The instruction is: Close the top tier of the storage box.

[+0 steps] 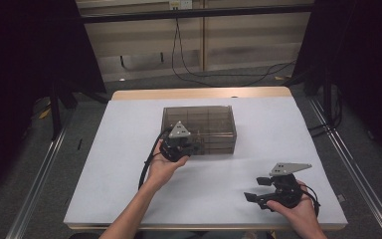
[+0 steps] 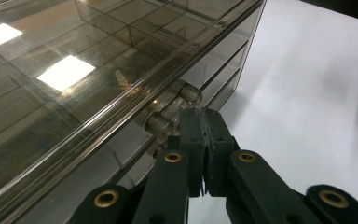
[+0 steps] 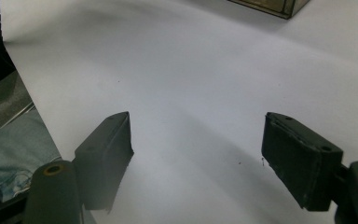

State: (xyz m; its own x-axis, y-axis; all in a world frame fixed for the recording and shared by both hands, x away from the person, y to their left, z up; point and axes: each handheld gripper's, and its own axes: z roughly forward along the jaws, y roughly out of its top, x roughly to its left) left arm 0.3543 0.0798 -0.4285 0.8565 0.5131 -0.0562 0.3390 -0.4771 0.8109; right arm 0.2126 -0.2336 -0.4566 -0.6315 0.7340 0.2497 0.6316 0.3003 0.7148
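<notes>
White sheet covers the table (image 1: 129, 149), with dark curtains and a few cables on the floor behind it. Everything below is relative to the smoky clear plastic drawer box (image 1: 206, 119) sitting toward the far middle of that sheet.

My left gripper (image 1: 189, 148) is right up against the box's near front face, at its left corner. From the left gripper view, its jaws are pressed fully together, tips right at the small clear knobs (image 2: 190, 94) on one drawer front. Can't honestly tell whether they've pinched anything or are just touching the knob.

My right gripper (image 1: 254, 189) is well away from the box, down toward the near right of the sheet, hovering low over bare paper. Its jaws stand wide apart with nothing between them, and a corner of the box (image 3: 270, 5) peeks in at the top of the right gripper view.
</notes>
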